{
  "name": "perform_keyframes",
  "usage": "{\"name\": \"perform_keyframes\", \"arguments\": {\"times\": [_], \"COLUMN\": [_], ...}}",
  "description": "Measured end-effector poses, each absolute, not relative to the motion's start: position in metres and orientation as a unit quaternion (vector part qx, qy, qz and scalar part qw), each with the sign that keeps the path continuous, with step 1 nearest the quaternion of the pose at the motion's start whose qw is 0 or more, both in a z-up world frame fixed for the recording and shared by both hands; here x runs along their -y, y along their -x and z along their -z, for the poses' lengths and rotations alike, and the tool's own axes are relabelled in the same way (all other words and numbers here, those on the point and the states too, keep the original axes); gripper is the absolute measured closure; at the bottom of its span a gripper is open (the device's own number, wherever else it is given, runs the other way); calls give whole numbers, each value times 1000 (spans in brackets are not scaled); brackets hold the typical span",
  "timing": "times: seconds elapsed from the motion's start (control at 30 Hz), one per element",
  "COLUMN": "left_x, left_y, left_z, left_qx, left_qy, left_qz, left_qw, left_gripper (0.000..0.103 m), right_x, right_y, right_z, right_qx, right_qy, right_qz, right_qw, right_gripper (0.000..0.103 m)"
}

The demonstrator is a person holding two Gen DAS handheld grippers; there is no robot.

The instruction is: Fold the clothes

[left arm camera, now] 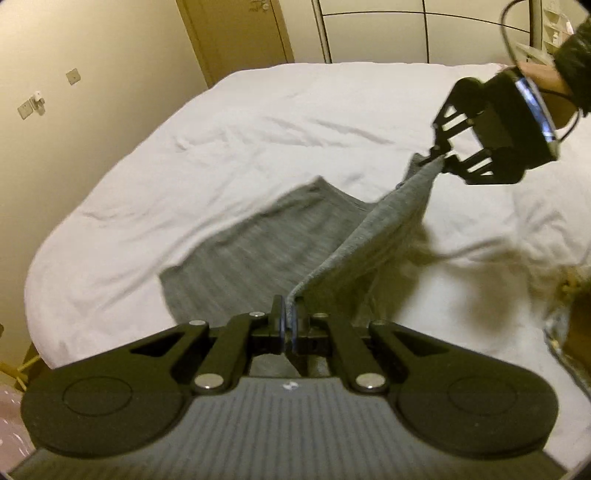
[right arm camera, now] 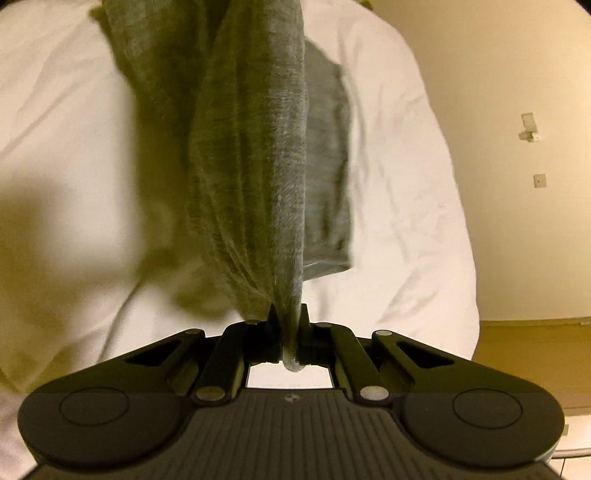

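Two grippers, one grey garment, all over a white bed (left arm camera: 229, 122). Bed fills most of both views, duvet rumpled, cream wall beyond its far edge with small switch plates (left arm camera: 73, 76); a wooden door (left arm camera: 236, 33) stands past the bed's far end in the left wrist view.

Grey garment (left arm camera: 258, 243), ribbed knit look, lies partly flat on the bed near its middle; one edge is lifted off the bed and stretched taut as a band between both grippers. In the right wrist view the garment (right arm camera: 255, 155) hangs bunched in vertical folds above the bed, a flat part with a hemmed edge resting on the duvet just beside the lifted band. Cloth is motion-blurred, so garment type unclear.

Right gripper (left arm camera: 441, 157) is above the bed's right side in the left wrist view, clenched on the far end of the raised edge, held by a hand (left arm camera: 546, 79) in a dark sleeve (left arm camera: 574, 55); a thin cable loops near the wrist. Its own view shows the right gripper (right arm camera: 290, 328) pinching a bunched wad of cloth, fabric poking out behind the fingers.

Left gripper (left arm camera: 288, 314) is over the bed's near edge, fingers closed tight on the near end of the same lifted edge.
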State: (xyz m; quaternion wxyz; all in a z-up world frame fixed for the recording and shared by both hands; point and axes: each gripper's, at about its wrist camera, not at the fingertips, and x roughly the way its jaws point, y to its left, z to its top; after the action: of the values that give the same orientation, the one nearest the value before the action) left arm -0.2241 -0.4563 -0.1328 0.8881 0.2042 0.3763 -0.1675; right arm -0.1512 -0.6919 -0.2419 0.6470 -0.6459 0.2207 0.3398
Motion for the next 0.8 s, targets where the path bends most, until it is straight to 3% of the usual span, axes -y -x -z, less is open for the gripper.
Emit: {"name": "perform_keyframes", "arguments": {"times": [0.3, 0.8], "left_x": [373, 289], "left_y": [106, -36], "left_z": [140, 245], "left_qx": [-391, -463], "left_qy": [-183, -119], "left_qz": [202, 280], "left_qw": [879, 833], "left_gripper": [102, 102], "right_x": [619, 566], "right_y": [70, -25], "right_z": [240, 293], "right_qx": [-287, -404], "right_qy": [612, 554], "right_qz": [-299, -276], "right_qw": [673, 674], "right_gripper": [103, 102]}}
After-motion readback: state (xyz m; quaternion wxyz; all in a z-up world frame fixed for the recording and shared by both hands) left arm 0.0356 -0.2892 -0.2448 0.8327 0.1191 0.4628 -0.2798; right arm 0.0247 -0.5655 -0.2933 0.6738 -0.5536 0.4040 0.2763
